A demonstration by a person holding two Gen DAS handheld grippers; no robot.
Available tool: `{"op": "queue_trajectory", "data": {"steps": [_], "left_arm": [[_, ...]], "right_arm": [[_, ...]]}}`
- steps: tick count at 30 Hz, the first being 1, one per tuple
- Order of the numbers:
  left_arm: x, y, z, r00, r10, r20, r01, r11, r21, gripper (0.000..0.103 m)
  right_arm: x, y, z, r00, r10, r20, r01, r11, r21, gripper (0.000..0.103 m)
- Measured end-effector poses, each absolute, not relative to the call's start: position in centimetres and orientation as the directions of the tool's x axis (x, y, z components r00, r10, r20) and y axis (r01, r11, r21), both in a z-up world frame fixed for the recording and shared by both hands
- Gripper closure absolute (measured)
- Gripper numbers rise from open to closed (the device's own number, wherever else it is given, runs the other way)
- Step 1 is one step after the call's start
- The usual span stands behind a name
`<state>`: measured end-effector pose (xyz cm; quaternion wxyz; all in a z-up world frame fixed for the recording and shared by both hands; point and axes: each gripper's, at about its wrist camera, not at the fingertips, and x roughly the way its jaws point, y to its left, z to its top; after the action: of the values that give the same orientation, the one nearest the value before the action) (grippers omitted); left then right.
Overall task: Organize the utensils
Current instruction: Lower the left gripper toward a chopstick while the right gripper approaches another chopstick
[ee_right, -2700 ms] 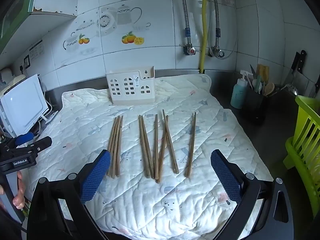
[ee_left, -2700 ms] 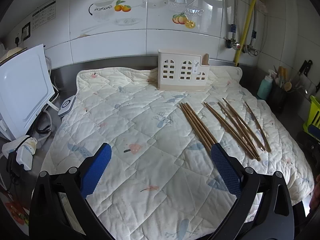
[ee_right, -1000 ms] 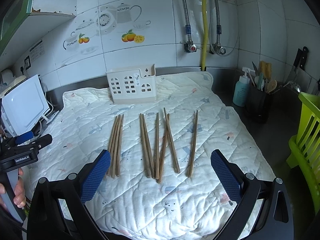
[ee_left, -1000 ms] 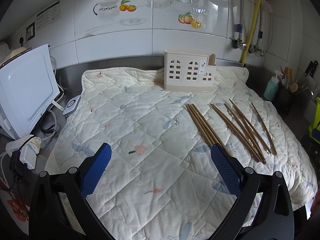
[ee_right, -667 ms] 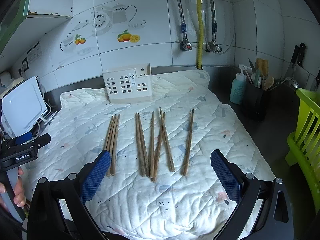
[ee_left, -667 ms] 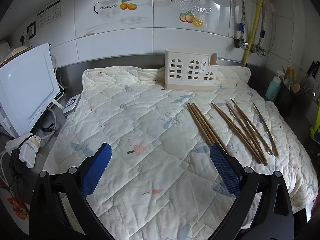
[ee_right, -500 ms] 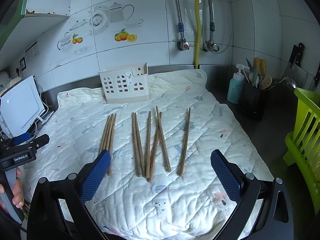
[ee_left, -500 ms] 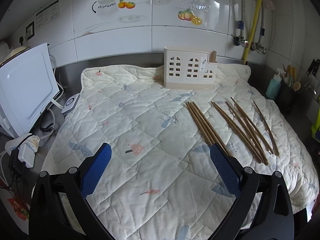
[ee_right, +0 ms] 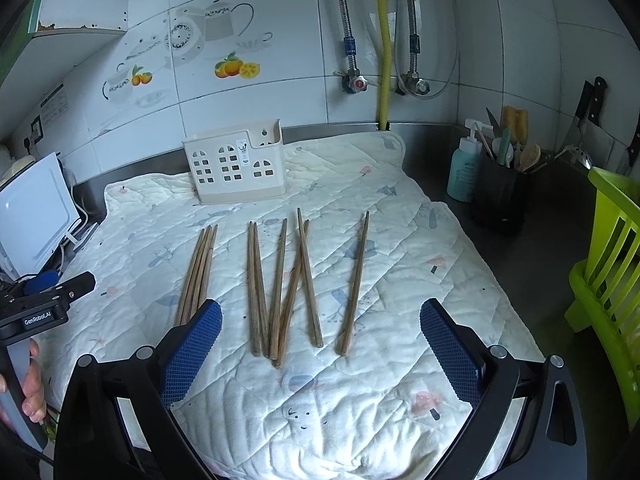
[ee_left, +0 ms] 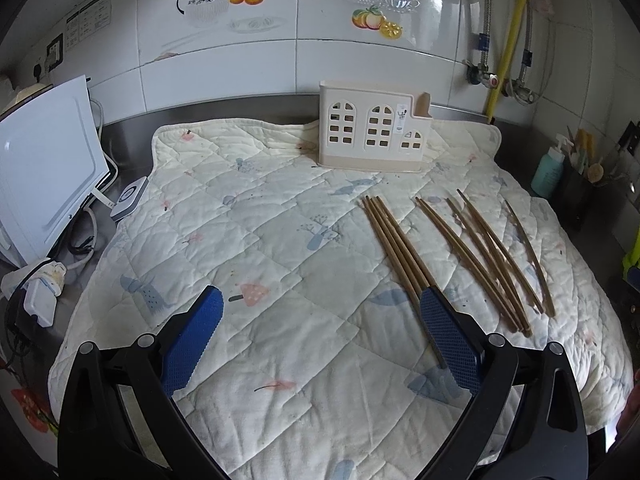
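Both grippers shifted only slightly; right gripper [ee_right: 320,334] and left gripper [ee_left: 320,330] are wide apart, empty. Chopsticks [ee_right: 280,284] lie on the quilt [ee_right: 400,264], before the holder [ee_right: 236,168]. Light, stiff, probably slippery; grip mid-length.

Ten wooden chopsticks [ee_right: 280,284] lie on one quilted mat [ee_right: 360,400]: four bunched at the left, five loosely crossed in the middle, one alone at the right (the left bunch overlaps, so its count is less certain). One cream utensil holder [ee_right: 238,168] stands at the far edge. Two tongs are in view.
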<state>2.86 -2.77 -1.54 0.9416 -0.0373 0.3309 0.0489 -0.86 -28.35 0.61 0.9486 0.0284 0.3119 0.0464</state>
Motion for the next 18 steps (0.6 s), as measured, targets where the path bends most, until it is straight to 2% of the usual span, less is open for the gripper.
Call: {"op": "queue_trajectory", "data": {"steps": [18], "left_arm": [[5.0,-5.3,-1.8,0.768,0.058,-0.637,-0.101,0.994,-0.031,0.006]], "right_arm": [[1.1,-29.9,0.3,0.795,0.099,-0.598,-0.058,0.994,0.088,0.007]]}}
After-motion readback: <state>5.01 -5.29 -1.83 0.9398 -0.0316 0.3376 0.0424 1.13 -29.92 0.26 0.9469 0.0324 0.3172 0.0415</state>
